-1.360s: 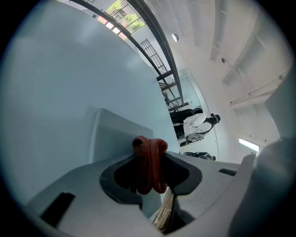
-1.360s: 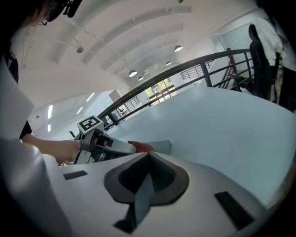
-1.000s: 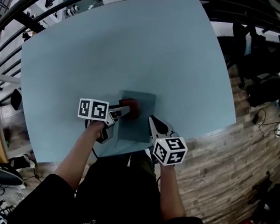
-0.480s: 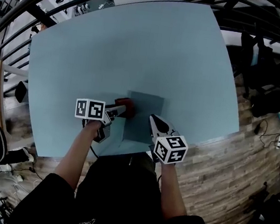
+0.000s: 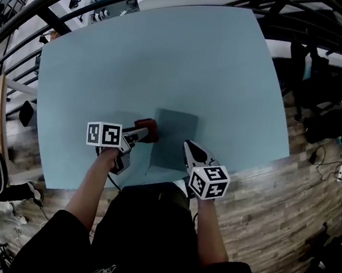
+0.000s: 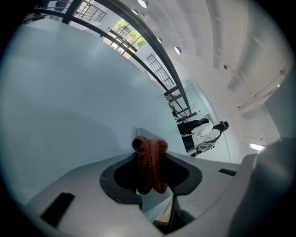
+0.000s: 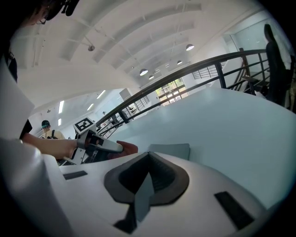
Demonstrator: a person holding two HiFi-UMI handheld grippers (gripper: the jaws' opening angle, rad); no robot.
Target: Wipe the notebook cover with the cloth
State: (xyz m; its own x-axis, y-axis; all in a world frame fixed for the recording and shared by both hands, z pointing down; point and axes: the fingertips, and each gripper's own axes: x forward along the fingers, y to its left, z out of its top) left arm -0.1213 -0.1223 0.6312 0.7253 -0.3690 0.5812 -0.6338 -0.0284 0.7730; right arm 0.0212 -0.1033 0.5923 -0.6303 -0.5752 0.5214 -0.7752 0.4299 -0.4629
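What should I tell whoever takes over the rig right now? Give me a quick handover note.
Left gripper: shut on the red cloth, which sits at the notebook's left edge.
Right gripper: jaws together with nothing between them, tips by the notebook's near right edge.
Notebook: lies flat on the blue table, close to the person.
Done: the cloth is gripped and at the notebook. How much of the cover has been wiped cannot be told.
Left: probably sweep the cloth across the cover.
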